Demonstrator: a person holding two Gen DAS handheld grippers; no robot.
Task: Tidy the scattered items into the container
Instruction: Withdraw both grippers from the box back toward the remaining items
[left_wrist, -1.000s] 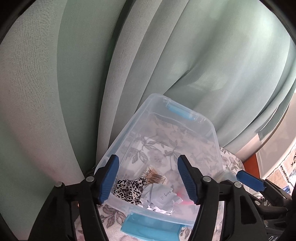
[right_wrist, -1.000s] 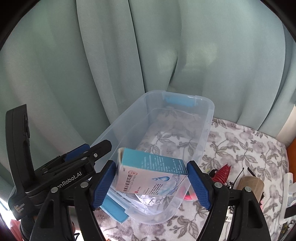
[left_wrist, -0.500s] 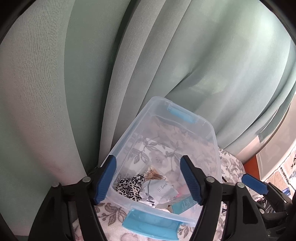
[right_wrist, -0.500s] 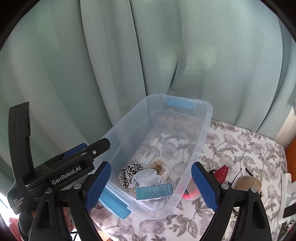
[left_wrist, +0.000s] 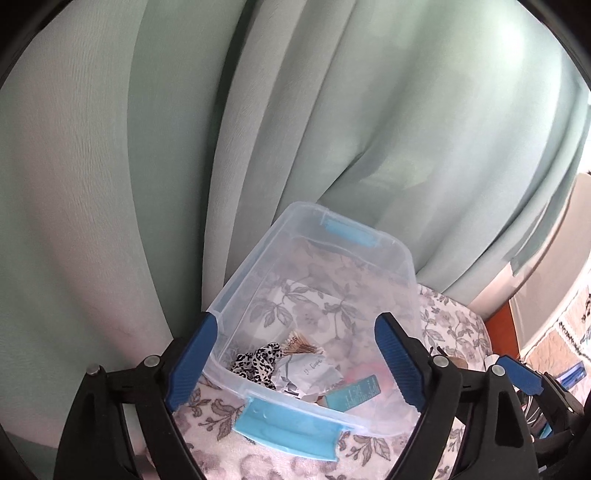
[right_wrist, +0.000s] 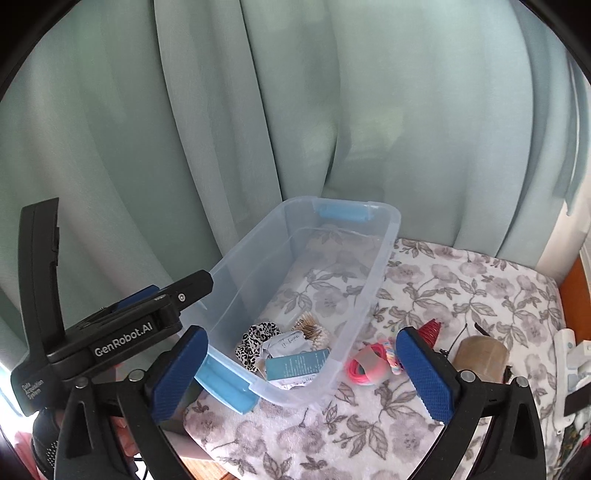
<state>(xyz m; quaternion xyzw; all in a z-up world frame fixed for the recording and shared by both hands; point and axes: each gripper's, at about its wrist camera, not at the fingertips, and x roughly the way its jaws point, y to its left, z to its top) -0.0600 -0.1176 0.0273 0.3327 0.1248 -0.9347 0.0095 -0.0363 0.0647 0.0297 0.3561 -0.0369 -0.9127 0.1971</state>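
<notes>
Teal box in clear bin (bin's near corner hidden behind blue jaws).

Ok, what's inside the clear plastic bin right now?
A teal box, leopard-print scrunchie, crumpled white packet and cotton swabs, piled at the bin's near end. Anything beneath them is covered.

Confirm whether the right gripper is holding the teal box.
No: the right gripper is open with nothing between its fingers, and the teal box lies inside the clear bin.
</notes>
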